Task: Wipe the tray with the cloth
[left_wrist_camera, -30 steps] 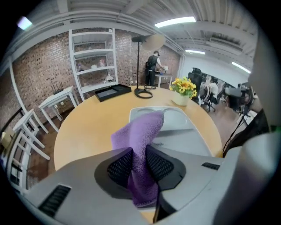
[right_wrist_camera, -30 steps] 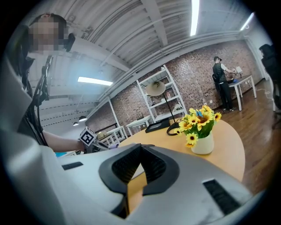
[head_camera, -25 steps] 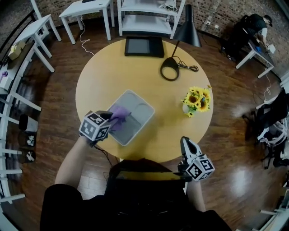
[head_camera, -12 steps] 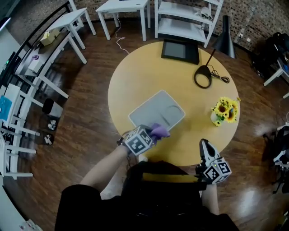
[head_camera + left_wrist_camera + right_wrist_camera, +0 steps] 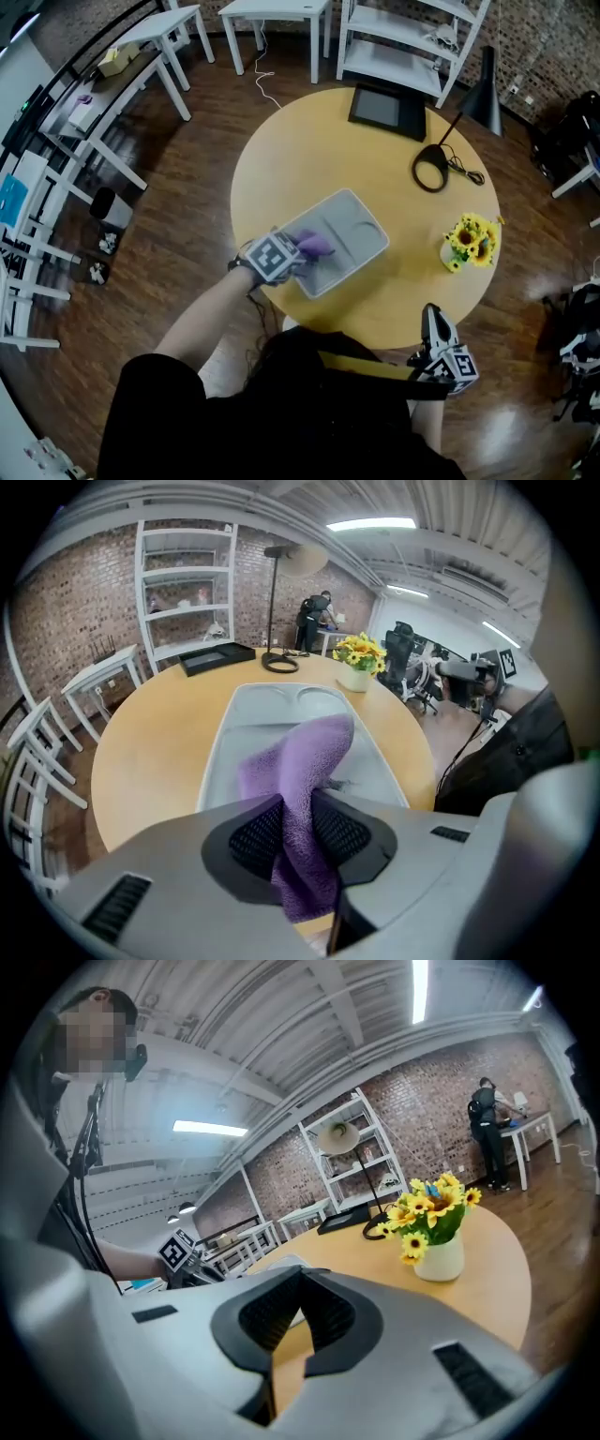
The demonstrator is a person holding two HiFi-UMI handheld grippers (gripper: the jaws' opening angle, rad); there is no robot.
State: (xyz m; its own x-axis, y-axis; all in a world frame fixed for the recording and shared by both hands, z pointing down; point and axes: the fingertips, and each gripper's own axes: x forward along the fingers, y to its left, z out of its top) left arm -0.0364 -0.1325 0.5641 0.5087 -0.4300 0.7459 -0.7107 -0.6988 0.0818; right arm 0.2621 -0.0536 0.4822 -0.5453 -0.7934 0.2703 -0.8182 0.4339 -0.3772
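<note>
Left gripper (image 5: 298,253): jaws were clamped on the purple cloth (image 5: 315,246), which lay on the near end of the tray (image 5: 361,225). Right gripper (image 5: 434,325): jaws were together, empty, near the table (image 5: 309,141) edge. Step: wiping, seemingly underway. Next: draw the cloth across the far compartments, kept pressed down.

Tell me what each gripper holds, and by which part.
Left gripper pinches the purple cloth by a bunched middle fold, its far end over the tray. Right gripper: shut, empty.

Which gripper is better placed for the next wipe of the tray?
Left. The left gripper is shut on the cloth, over the tray. The right gripper is shut, empty, away from the tray.
</note>
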